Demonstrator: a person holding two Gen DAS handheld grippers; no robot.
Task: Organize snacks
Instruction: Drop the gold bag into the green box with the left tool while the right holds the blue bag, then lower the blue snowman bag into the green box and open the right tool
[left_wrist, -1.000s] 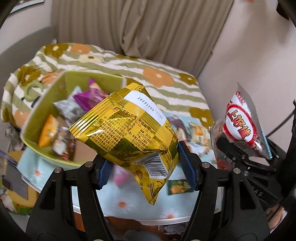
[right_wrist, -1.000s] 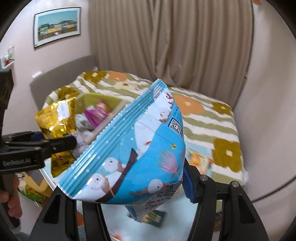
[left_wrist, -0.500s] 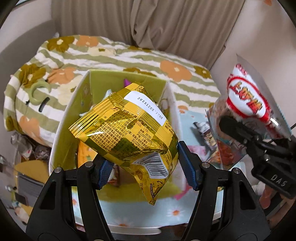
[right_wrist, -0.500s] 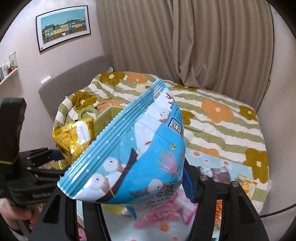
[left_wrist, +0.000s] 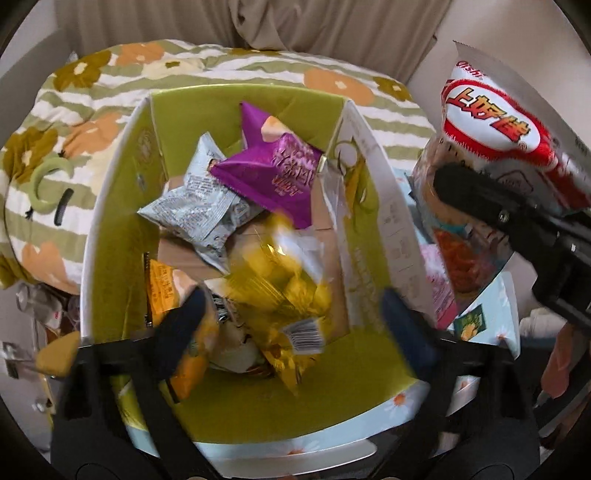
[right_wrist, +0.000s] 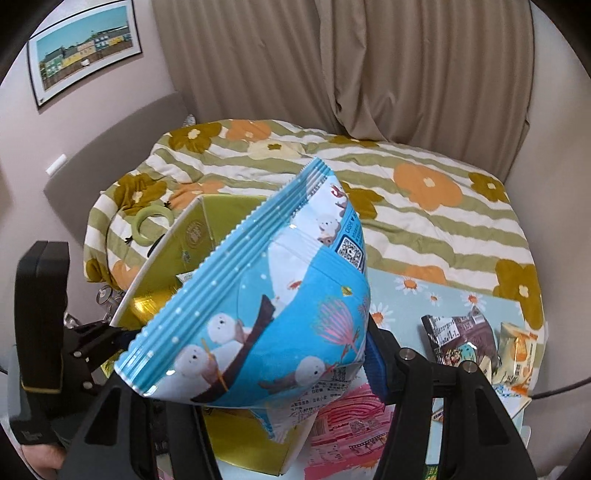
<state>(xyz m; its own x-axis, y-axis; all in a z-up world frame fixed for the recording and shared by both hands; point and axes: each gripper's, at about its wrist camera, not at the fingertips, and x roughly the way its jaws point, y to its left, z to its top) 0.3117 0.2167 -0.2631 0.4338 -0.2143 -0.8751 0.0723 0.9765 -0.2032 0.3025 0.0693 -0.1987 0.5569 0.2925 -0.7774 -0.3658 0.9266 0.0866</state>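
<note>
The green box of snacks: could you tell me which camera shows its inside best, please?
The left wrist view: it looks straight down into the green box, showing the packets inside. The right wrist view shows only its rim and one wall, mostly hidden behind the blue snack bag.

Left gripper (left_wrist: 291, 325): matte black plastic frame, angular struts, dark blue pads on fingertips (left_wrist: 186, 314), blurred in its own view. Seen from right wrist view as chunky black block with thin yellow band, small silver screws on linkage. Right gripper (right_wrist: 255, 365): same black frame, bright blue pad (right_wrist: 375, 363), round silver bolts on top. Bit of bare skin seen at lower left corner, thin dark cable at right edge.
</note>
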